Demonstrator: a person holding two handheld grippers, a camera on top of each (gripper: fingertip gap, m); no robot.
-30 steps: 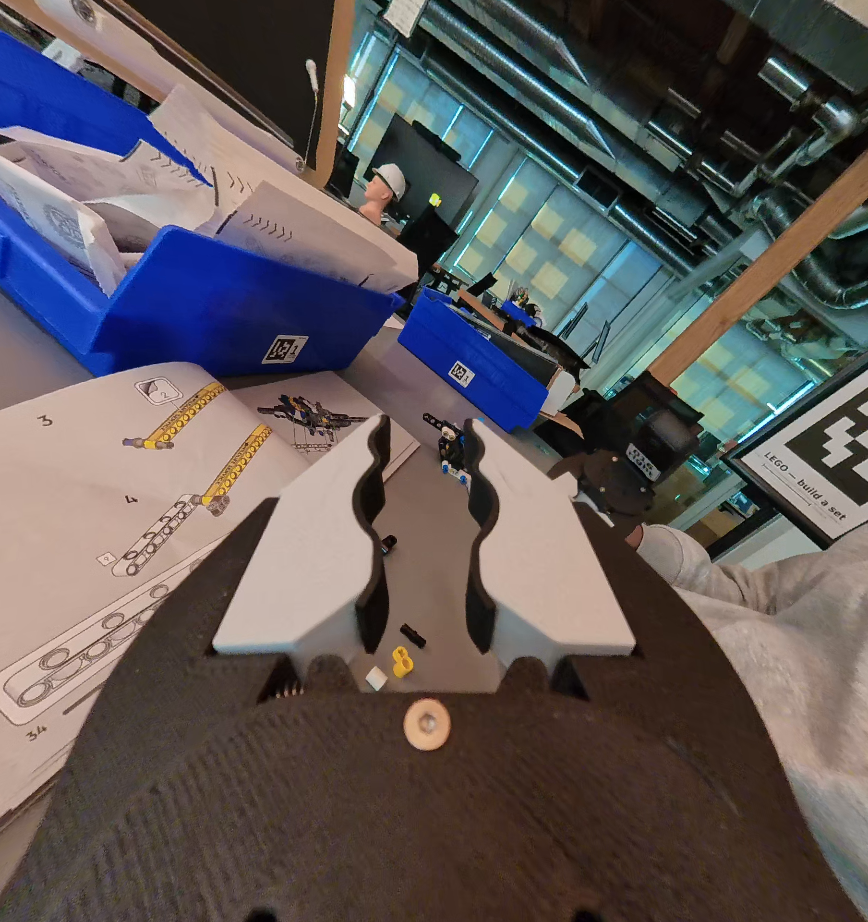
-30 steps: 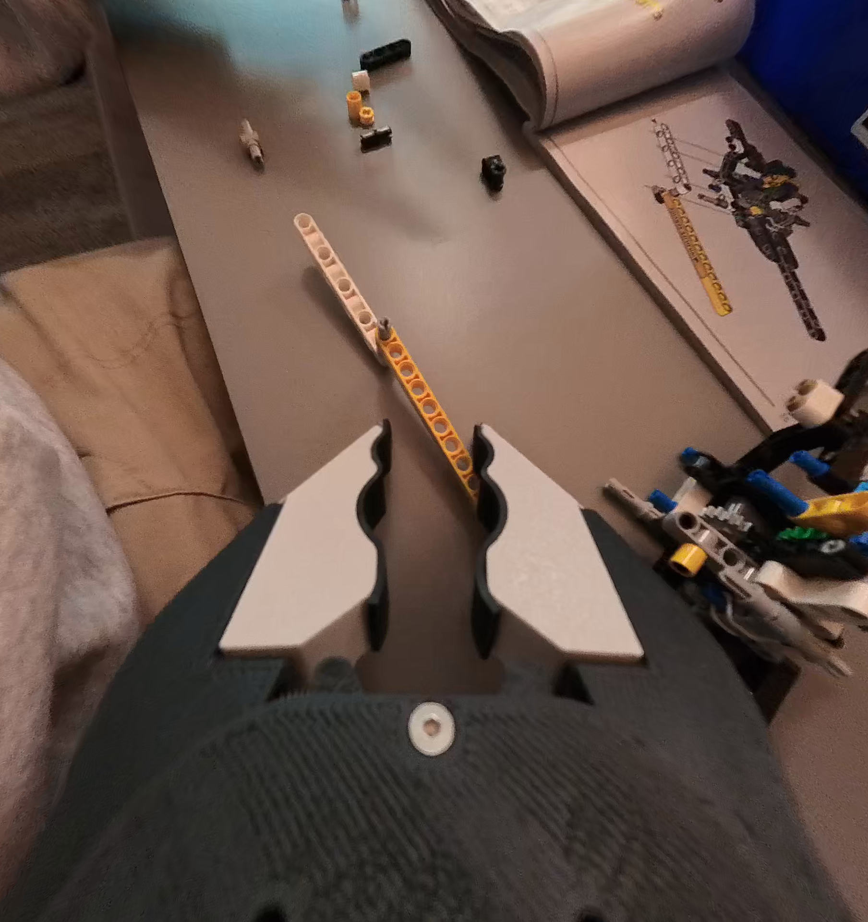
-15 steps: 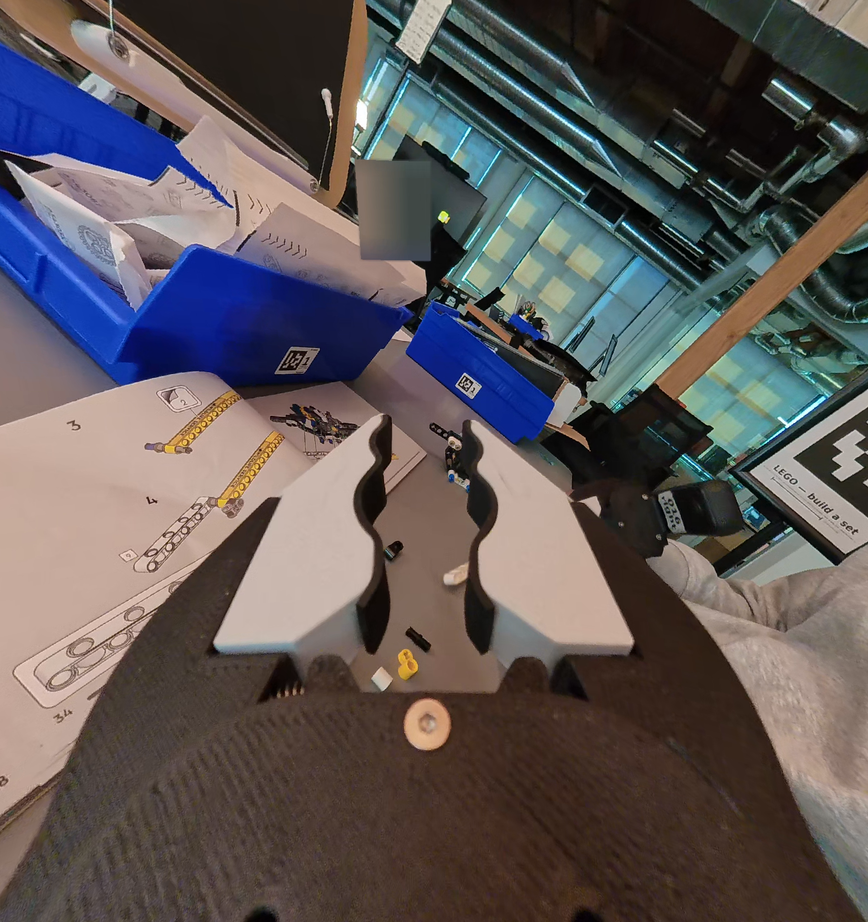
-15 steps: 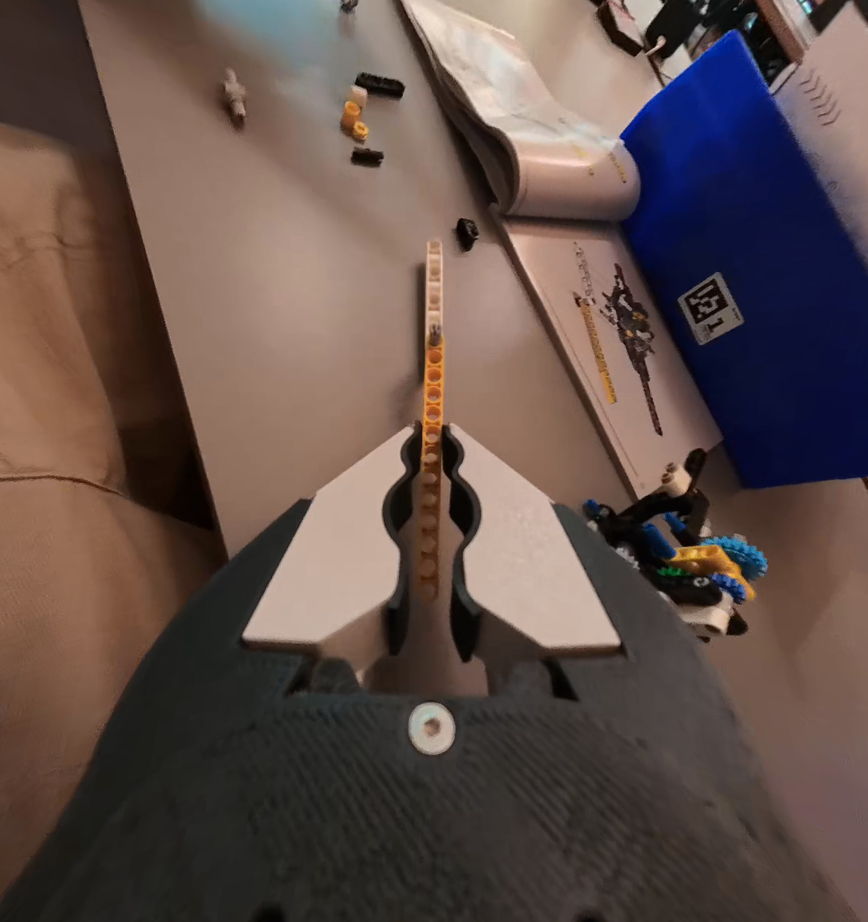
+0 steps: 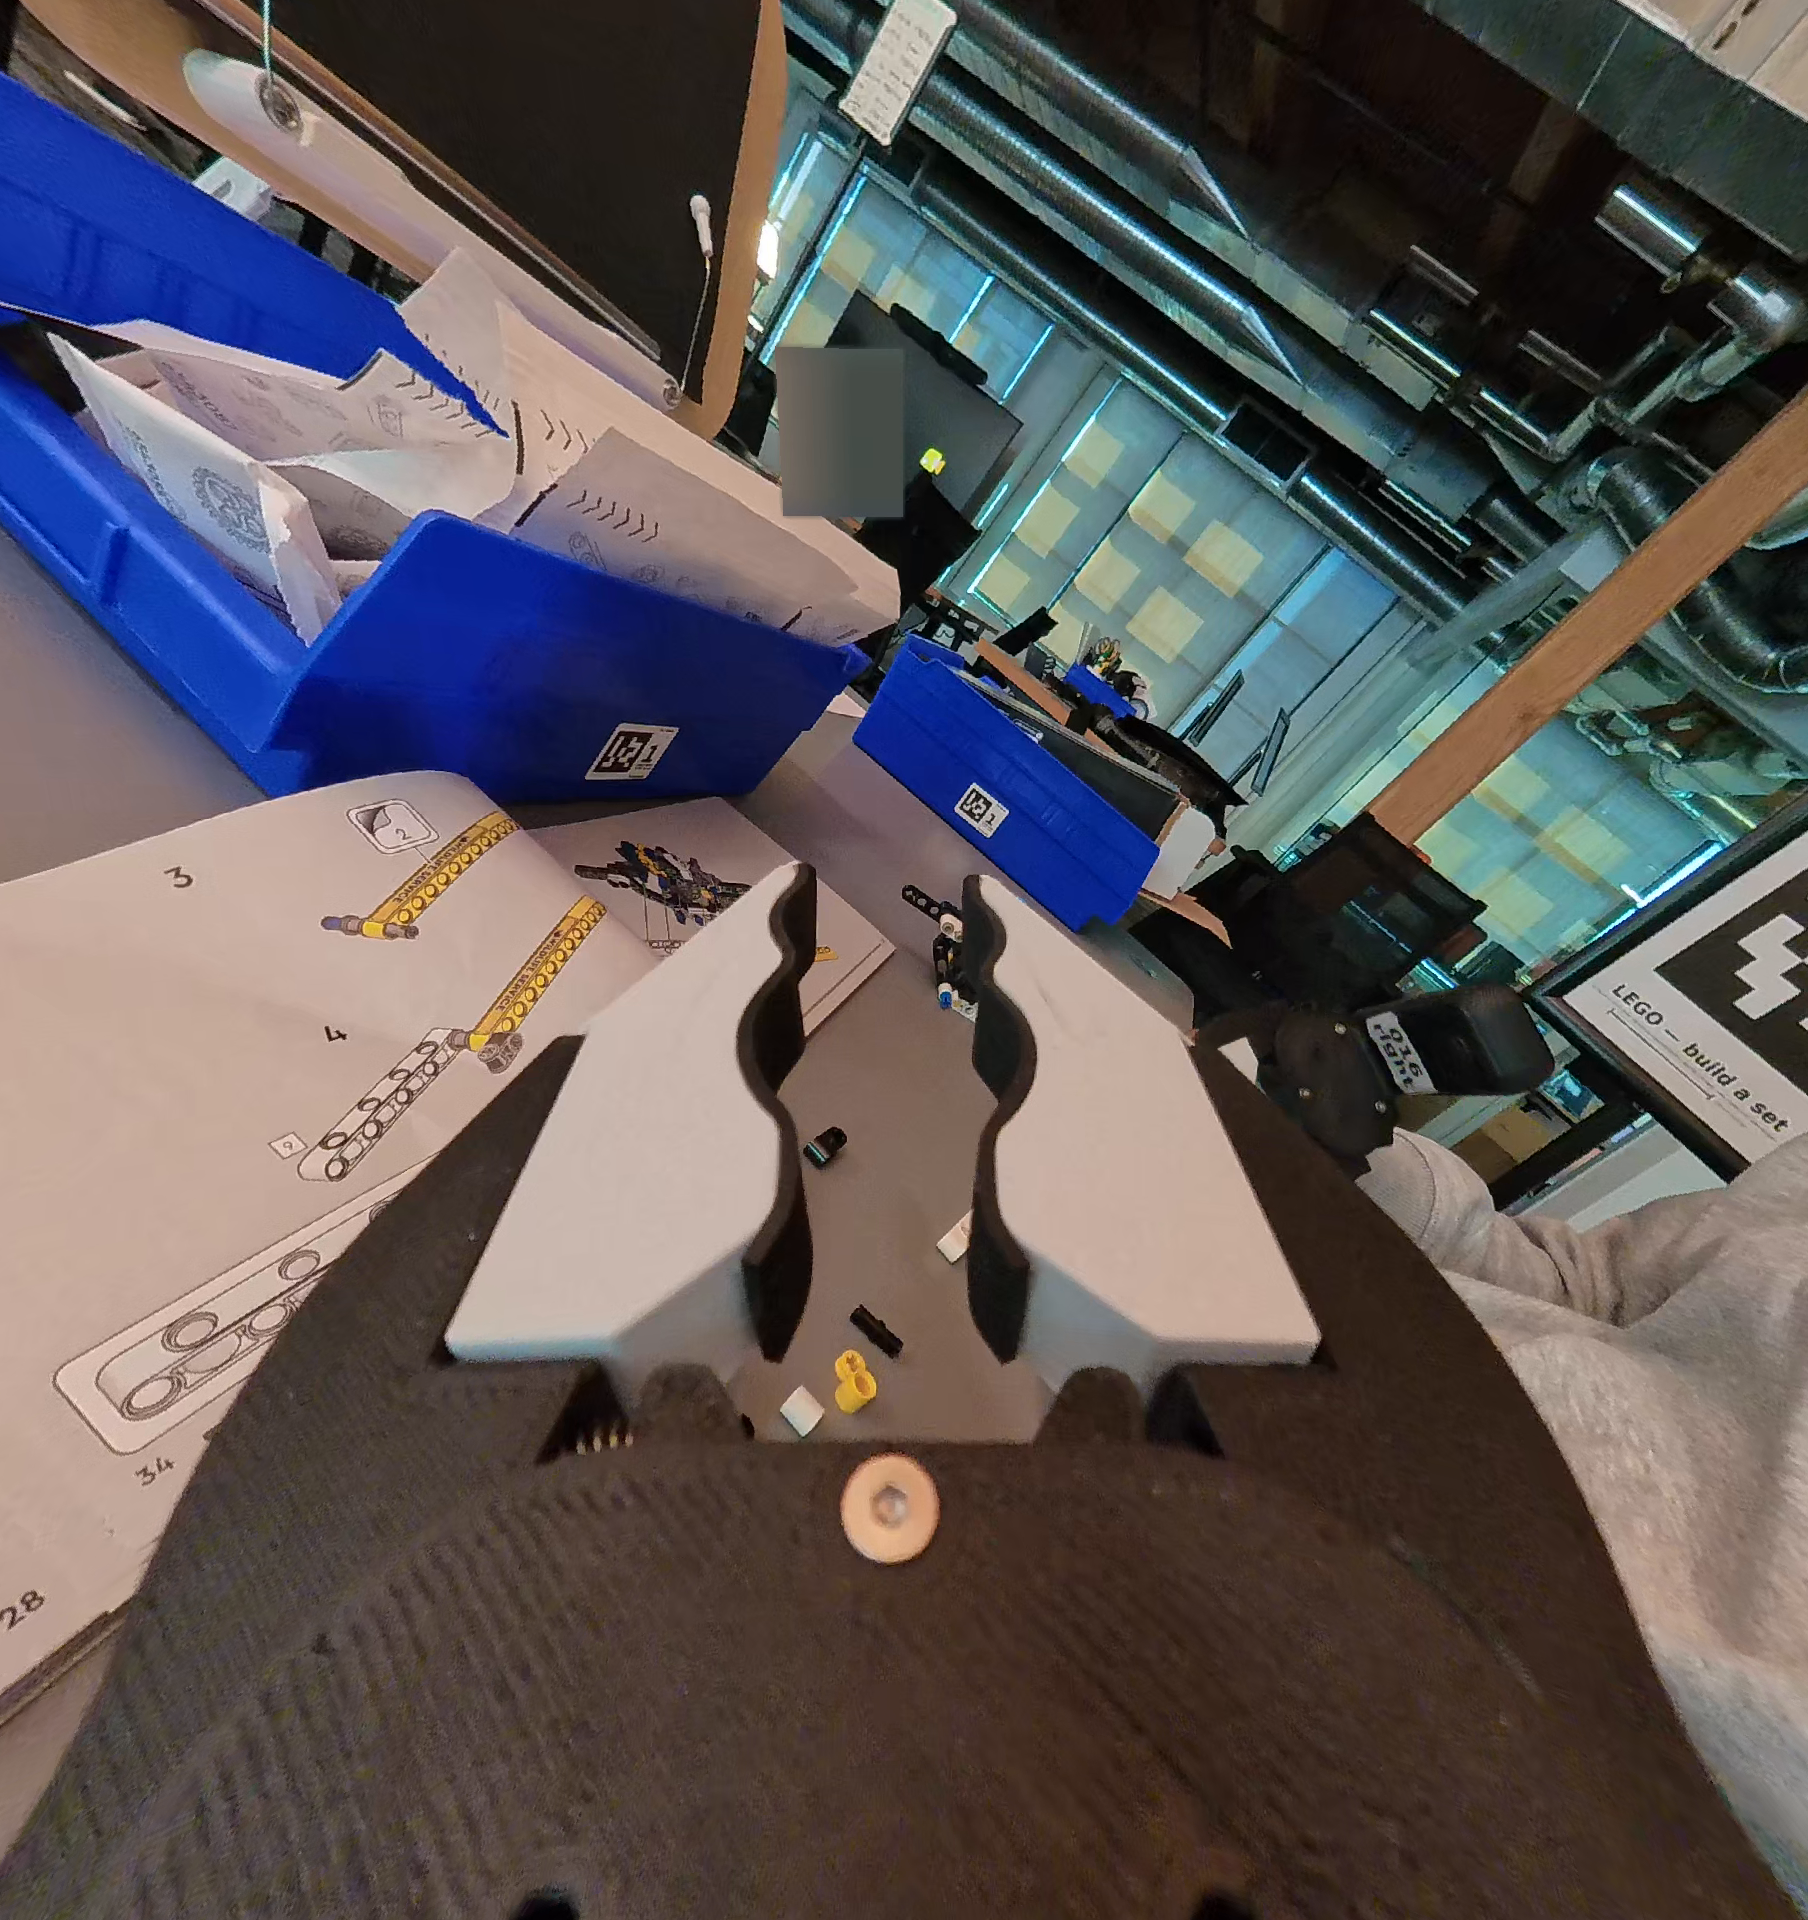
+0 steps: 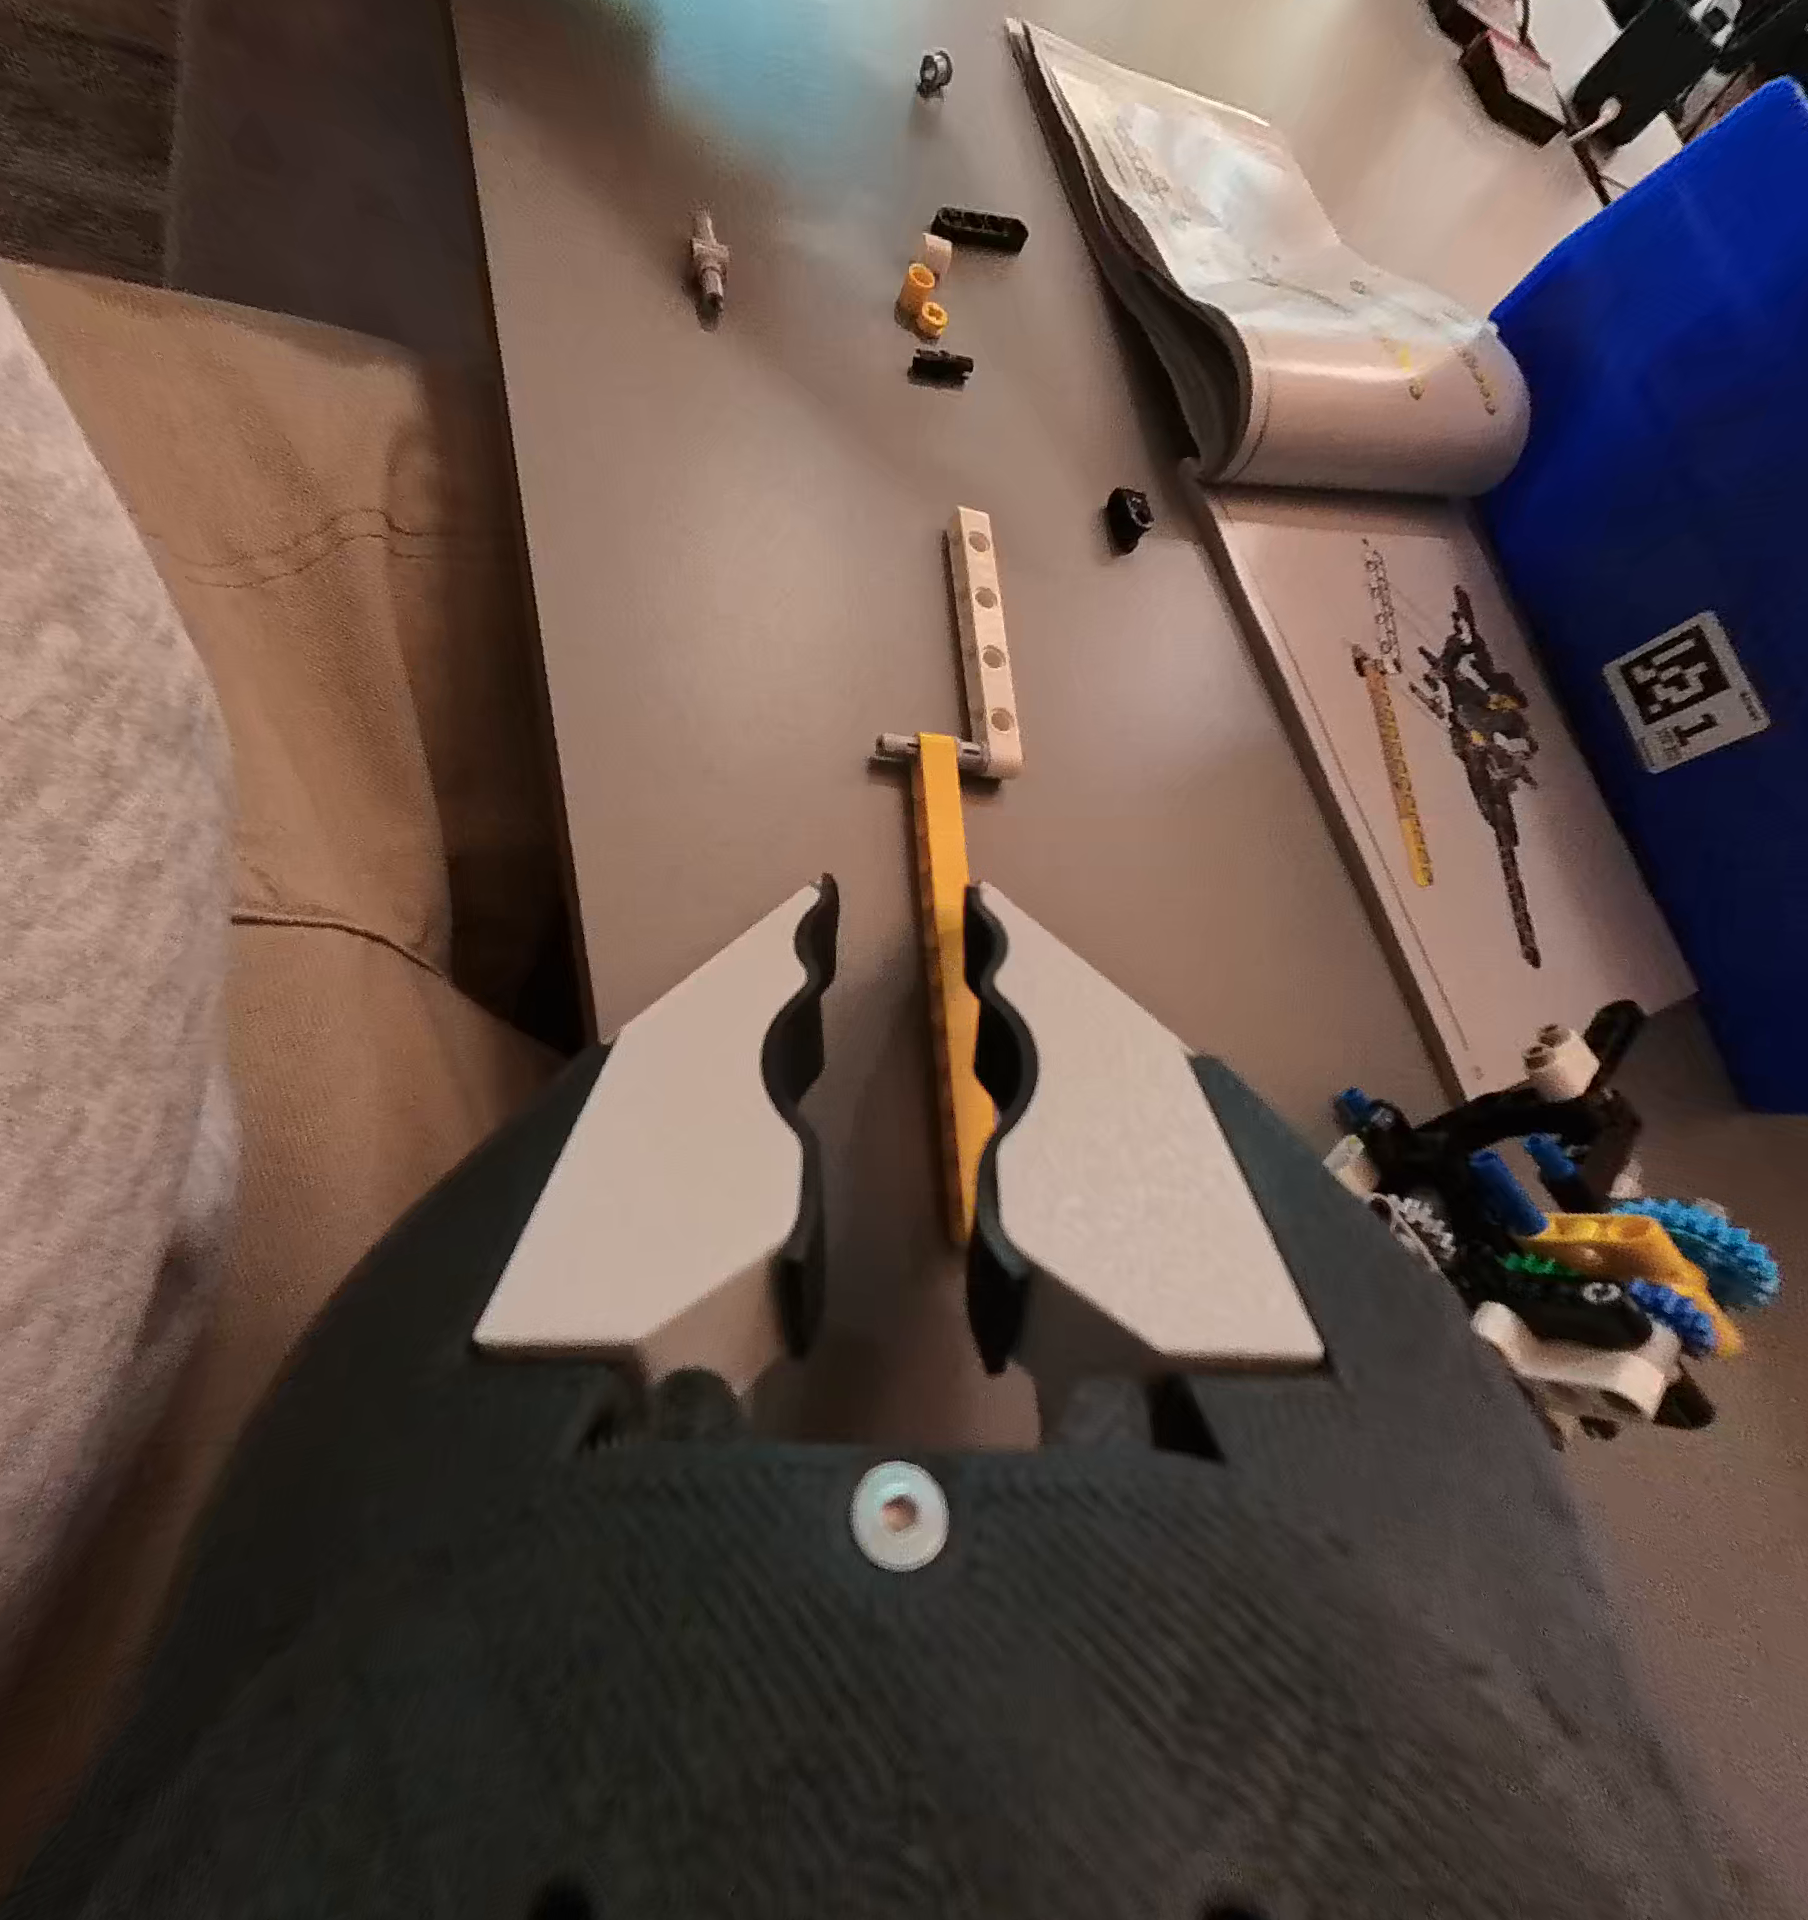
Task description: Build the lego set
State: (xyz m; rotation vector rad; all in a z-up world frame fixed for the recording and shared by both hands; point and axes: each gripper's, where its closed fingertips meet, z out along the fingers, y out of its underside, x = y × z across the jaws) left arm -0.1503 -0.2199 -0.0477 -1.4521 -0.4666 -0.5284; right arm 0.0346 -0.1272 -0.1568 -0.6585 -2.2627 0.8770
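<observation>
In the right wrist view a yellow beam point(image 6: 939, 831) stands on its edge on the grey table point(image 6: 723, 623). A grey pin point(image 6: 895, 744) joins its far end to a white beam point(image 6: 983, 644). My right gripper point(image 6: 900, 899) is open around the yellow beam, which leans on the right finger; the left finger is clear of it. A half-built model point(image 6: 1565, 1247) sits to the right. My left gripper point(image 5: 884, 894) is open and empty above small loose parts: a yellow connector point(image 5: 853, 1382), a white piece point(image 5: 801, 1410) and a black pin point(image 5: 876, 1330).
An open instruction booklet point(image 6: 1295, 312) and a blue bin point(image 6: 1710, 520) lie on the right. A short black beam point(image 6: 978, 227), a grey axle pin point(image 6: 710, 260) and a black piece point(image 6: 1128, 514) lie ahead. The table edge and a person's leg point(image 6: 256, 623) are on the left. Left tips to right tips: about 25 centimetres. My right tips are about 20 centimetres from the white piece point(image 5: 801, 1410), my left tips only 12 centimetres. Look for it in the right wrist view point(image 6: 934, 260) too.
My right gripper shut on the yellow beam half a second ago and has opened again. The beam now stands on edge, with the white beam offset to the right. The left gripper barely moved.
</observation>
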